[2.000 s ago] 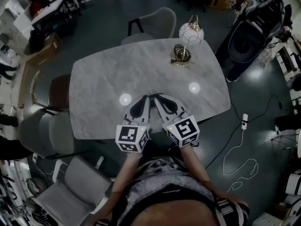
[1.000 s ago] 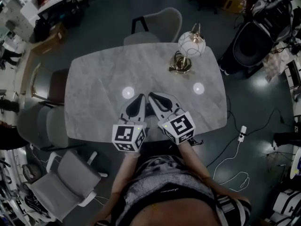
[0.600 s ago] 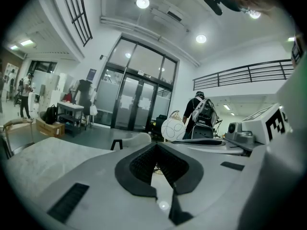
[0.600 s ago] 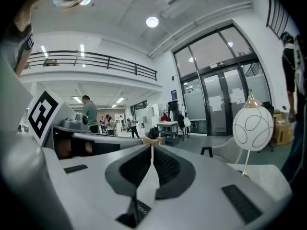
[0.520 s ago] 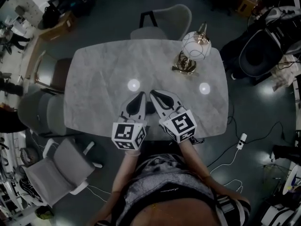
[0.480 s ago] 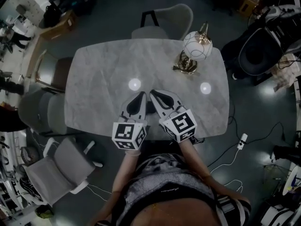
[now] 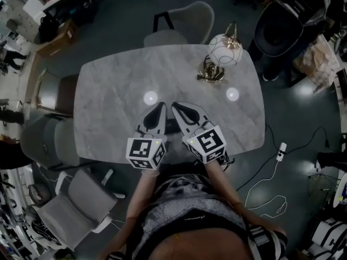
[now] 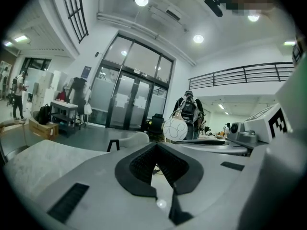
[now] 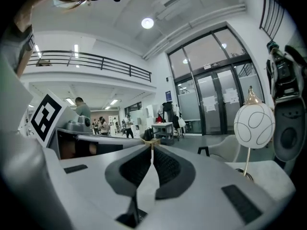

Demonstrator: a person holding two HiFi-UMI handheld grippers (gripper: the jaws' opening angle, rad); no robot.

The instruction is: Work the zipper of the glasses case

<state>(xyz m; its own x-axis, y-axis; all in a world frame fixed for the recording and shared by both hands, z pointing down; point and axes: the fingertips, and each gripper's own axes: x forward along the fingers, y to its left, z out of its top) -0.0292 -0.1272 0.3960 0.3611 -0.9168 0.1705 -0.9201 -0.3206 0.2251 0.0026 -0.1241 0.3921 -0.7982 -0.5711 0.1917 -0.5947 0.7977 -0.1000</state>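
Marble table (image 7: 108,91) fills mid-frame, with a lamp (image 7: 224,43) at upper right. At lower centre the left gripper (image 7: 161,106) and right gripper (image 7: 175,106) lie side by side, both clenched on nothing, flanking what is probably the glasses case (image 7: 171,127), dark and mostly hidden; they seem poised to begin.

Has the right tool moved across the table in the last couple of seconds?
No clear move. The right tool stays shut with its tip mid-table, at about the same gap from the lamp.

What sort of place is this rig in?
Probably an open-plan lab or office hall, not a home: a marble-look table with a chair, tall glass doors, and a railed mezzanine overhead.
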